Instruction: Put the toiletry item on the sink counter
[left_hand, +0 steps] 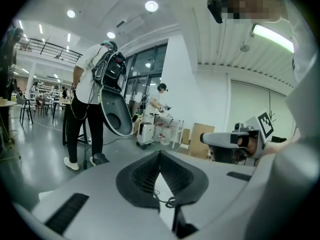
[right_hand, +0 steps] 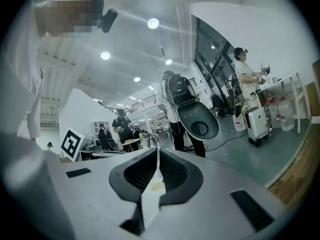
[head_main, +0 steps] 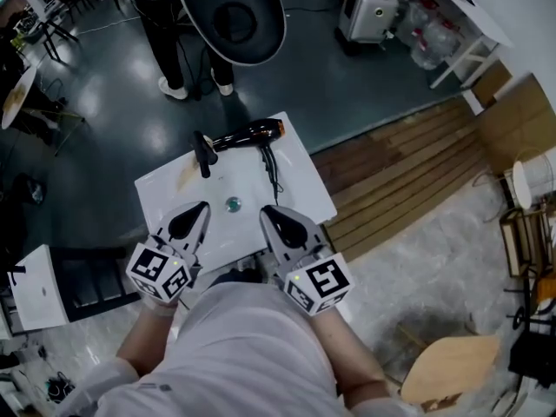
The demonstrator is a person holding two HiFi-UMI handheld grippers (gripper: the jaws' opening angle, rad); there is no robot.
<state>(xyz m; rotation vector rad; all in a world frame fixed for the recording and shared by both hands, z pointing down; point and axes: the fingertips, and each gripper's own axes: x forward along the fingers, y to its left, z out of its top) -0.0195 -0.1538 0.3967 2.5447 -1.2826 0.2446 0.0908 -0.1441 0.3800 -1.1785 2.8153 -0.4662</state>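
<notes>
A black hair dryer (head_main: 252, 134) with a copper-coloured end lies on the far part of the white sink counter (head_main: 300, 189), its cord (head_main: 272, 170) trailing toward the basin. A black faucet (head_main: 203, 155) stands to its left, and the drain (head_main: 233, 204) shows in the basin. My left gripper (head_main: 198, 208) and right gripper (head_main: 268, 213) hover side by side over the counter's near edge, well short of the dryer. Both are shut with nothing between the pads. In the left gripper view the jaws (left_hand: 160, 155) meet; in the right gripper view (right_hand: 158, 153) too.
A person carrying a large white oval shell (head_main: 230, 11) stands beyond the counter. A white appliance (head_main: 369, 11) sits far right, wooden planks (head_main: 408, 172) lie to the right, a wooden stool (head_main: 452, 367) at lower right, a white box (head_main: 39, 289) at left.
</notes>
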